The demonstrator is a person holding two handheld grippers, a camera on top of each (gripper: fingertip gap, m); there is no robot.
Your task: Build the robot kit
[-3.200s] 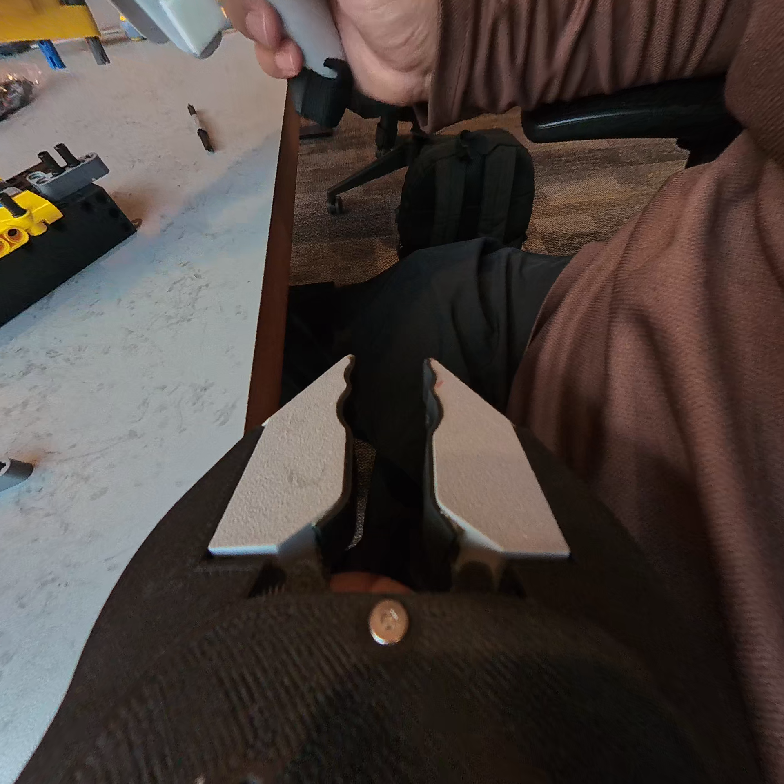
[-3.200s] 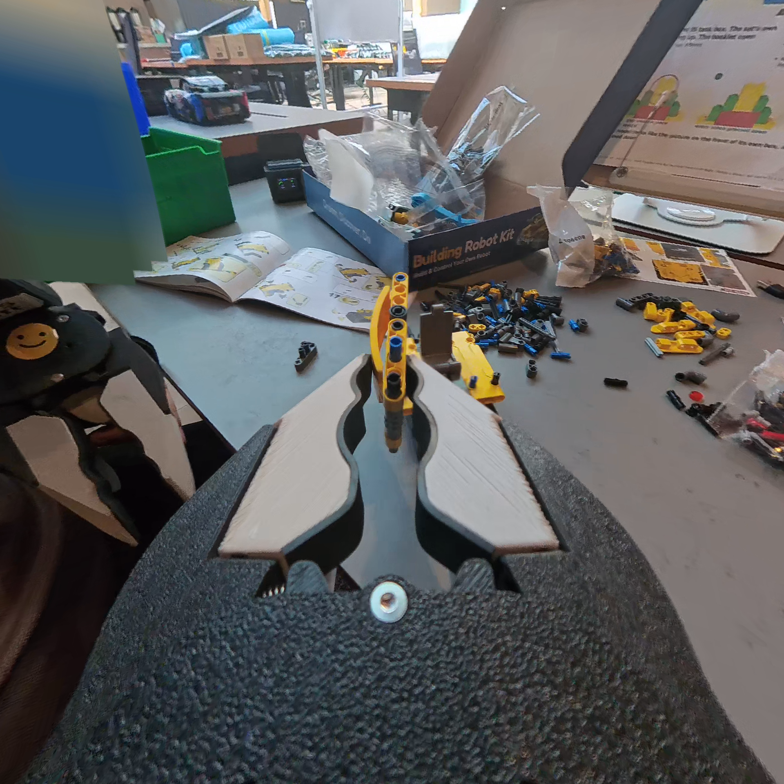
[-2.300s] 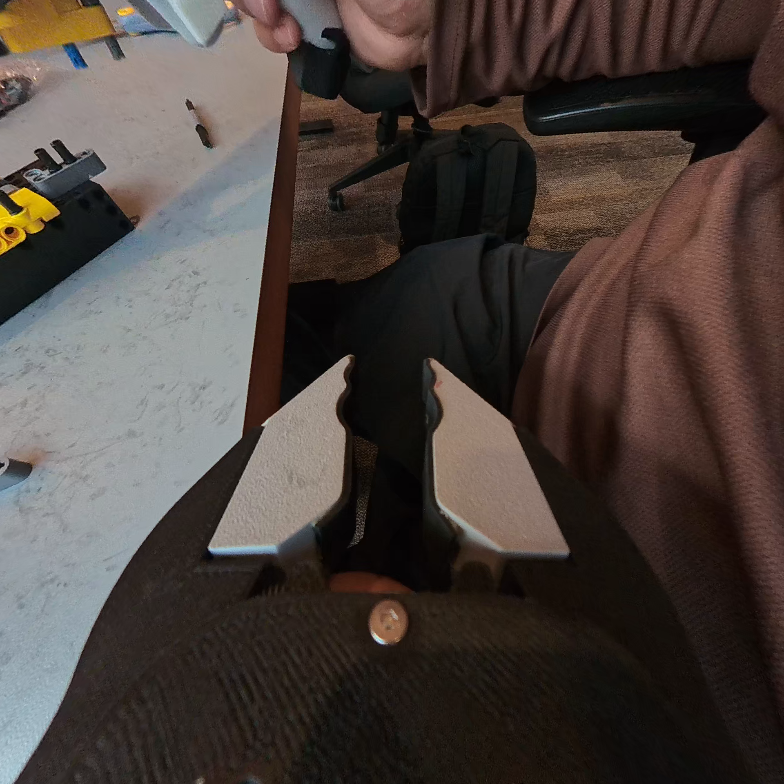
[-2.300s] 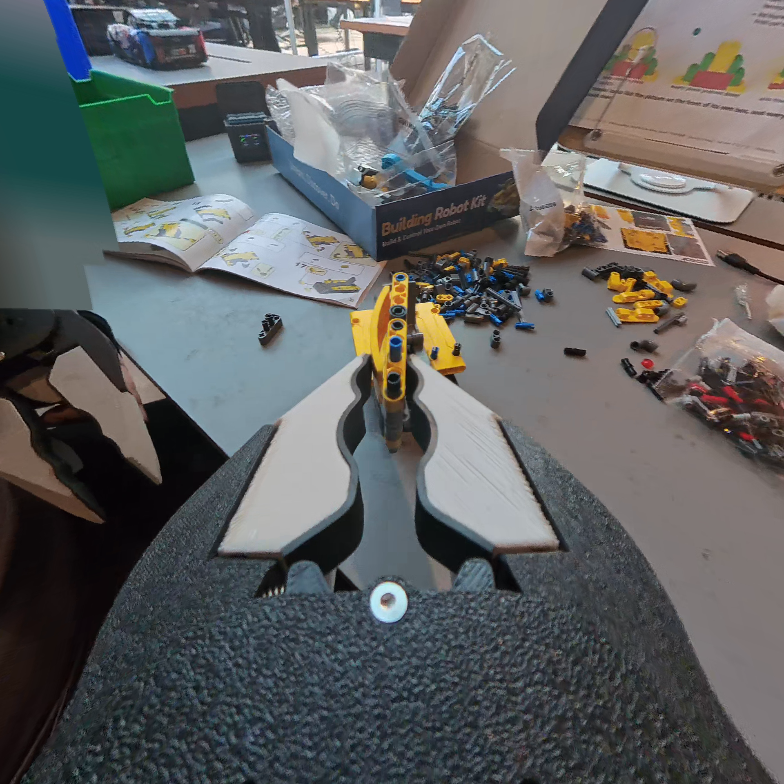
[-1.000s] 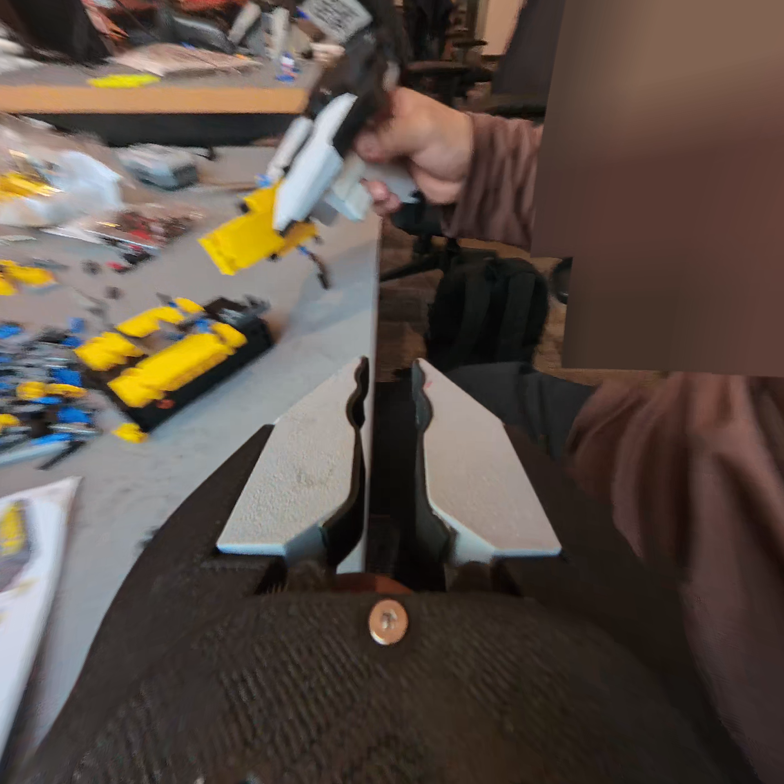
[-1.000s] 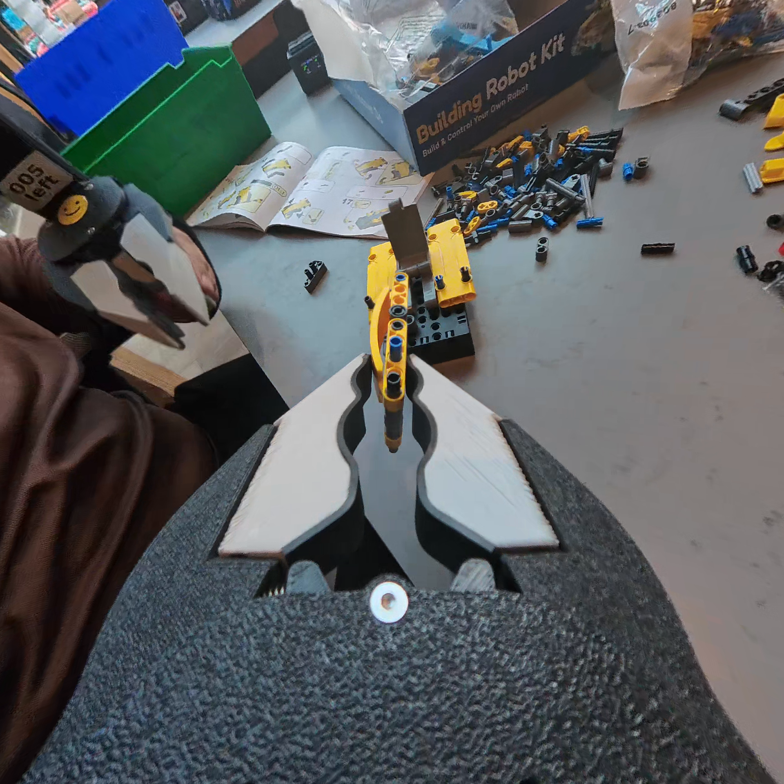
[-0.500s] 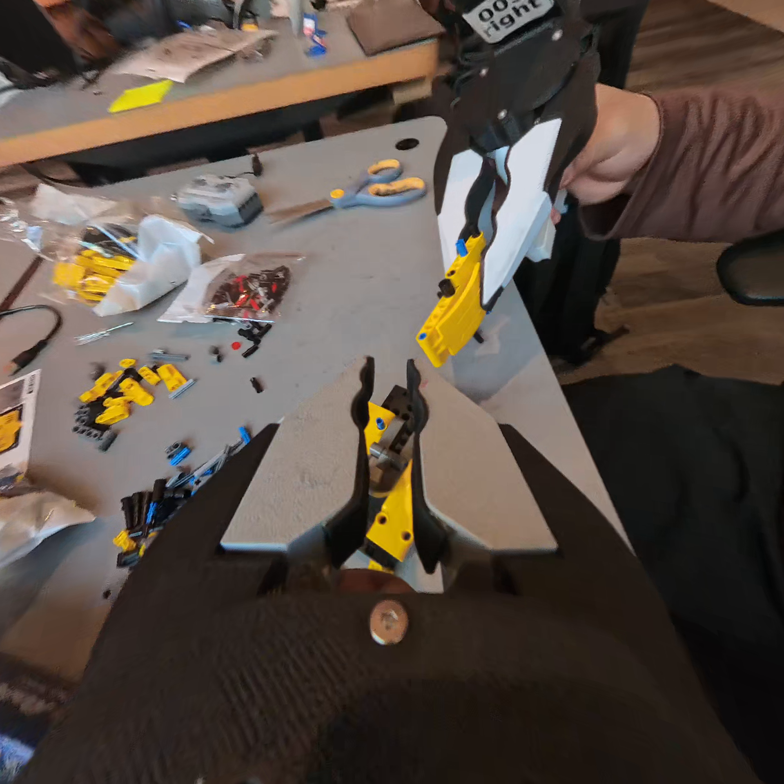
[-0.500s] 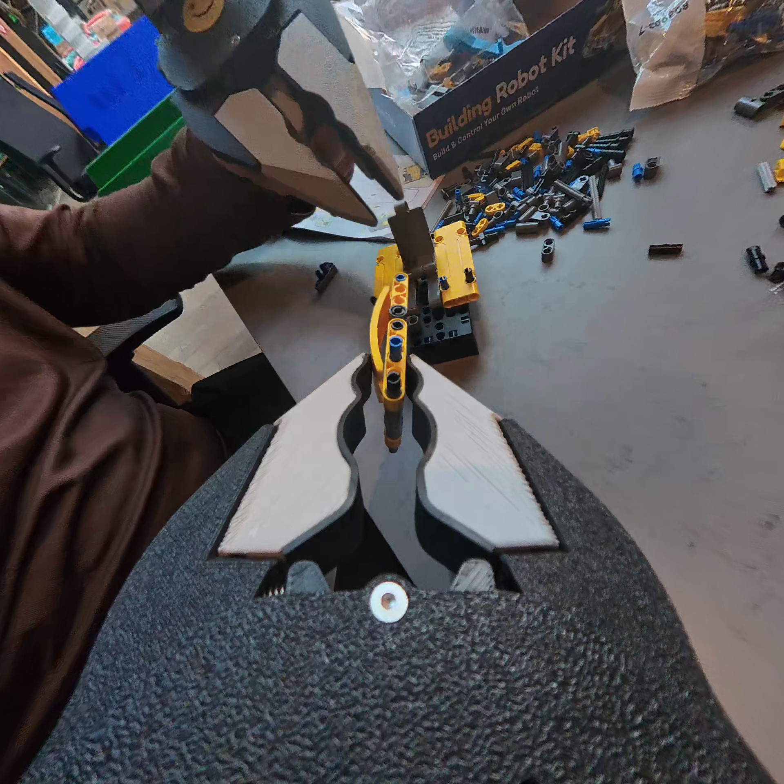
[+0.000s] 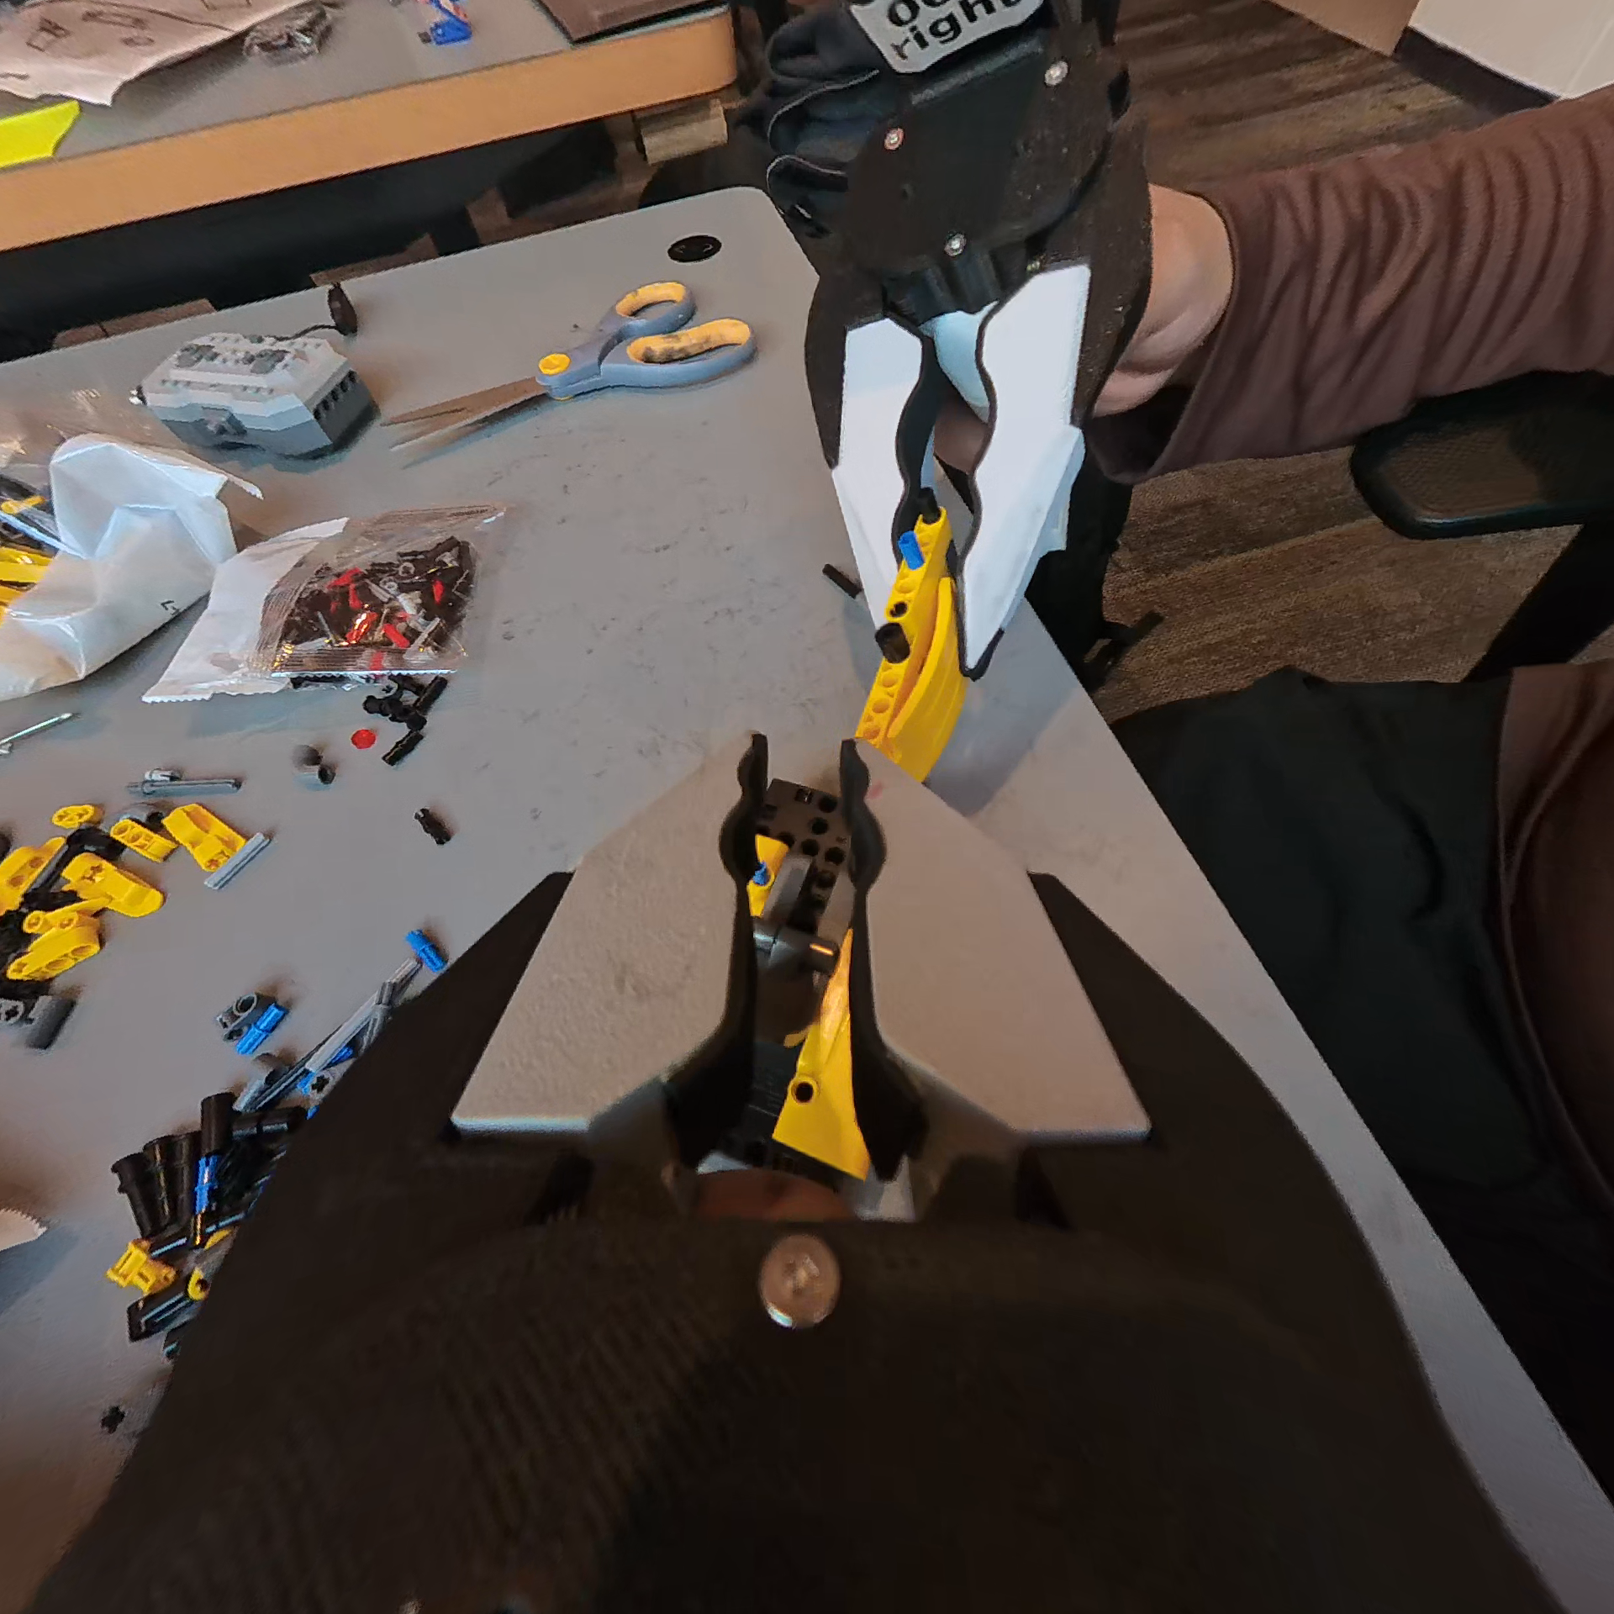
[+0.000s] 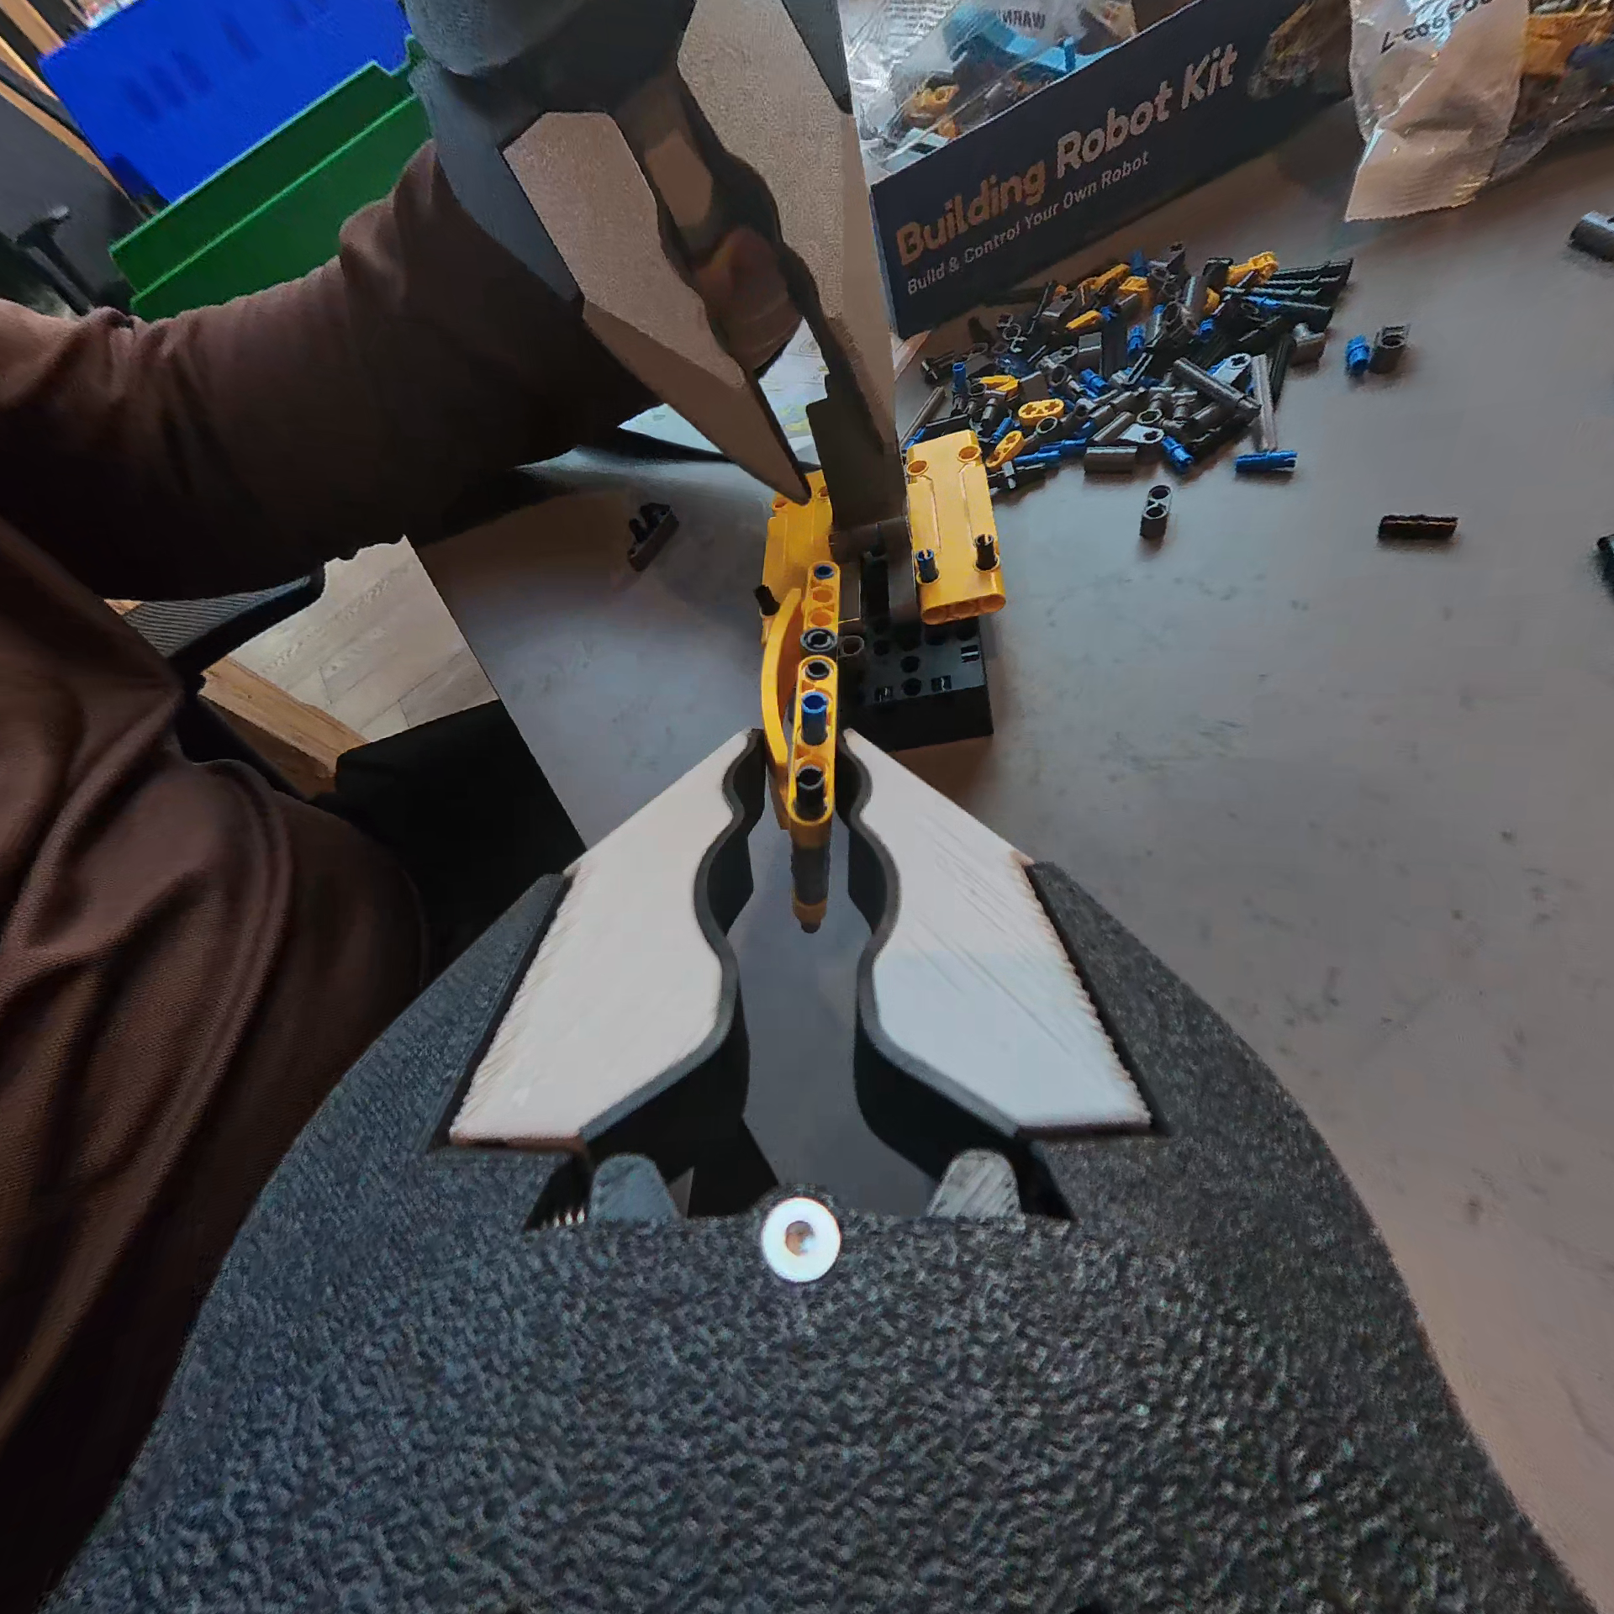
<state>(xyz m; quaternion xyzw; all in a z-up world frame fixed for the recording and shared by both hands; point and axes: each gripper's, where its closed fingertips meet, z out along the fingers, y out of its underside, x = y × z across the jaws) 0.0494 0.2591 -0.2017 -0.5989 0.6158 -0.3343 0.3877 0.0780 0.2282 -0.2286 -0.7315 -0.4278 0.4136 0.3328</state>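
A small model with a black base [image 10: 917, 690], yellow panels [image 10: 952, 541] and a grey upright plate [image 10: 851, 463] stands near the table's edge. My left gripper [image 9: 802, 755] points down on it, with the jaws a narrow gap apart. In the right wrist view its fingertips [image 10: 796, 489] sit at the grey plate; I cannot tell if they touch it. The model [image 9: 803, 821] shows between the left fingers. My right gripper [image 10: 796, 751] is shut on a curved yellow beam piece [image 10: 812, 690] with blue and black pins. It holds the piece just short of the model, as the left wrist view also shows [image 9: 908, 690].
Scissors [image 9: 646, 349], a grey battery box [image 9: 253, 393], a bag of red and black parts [image 9: 358, 603] and loose yellow parts [image 9: 87, 882] lie on the grey table [image 9: 611, 541]. A parts pile [image 10: 1153, 367], the kit box [image 10: 1092, 148] and a green bin [image 10: 262, 218] lie beyond. The person's lap is right of the table edge. Across from one pair of fingers to the other is roughly 6 cm.
My left gripper swung from over the person's lap to above the table, narrowed and came down onto the model. My right gripper carried the yellow piece closer to the model.
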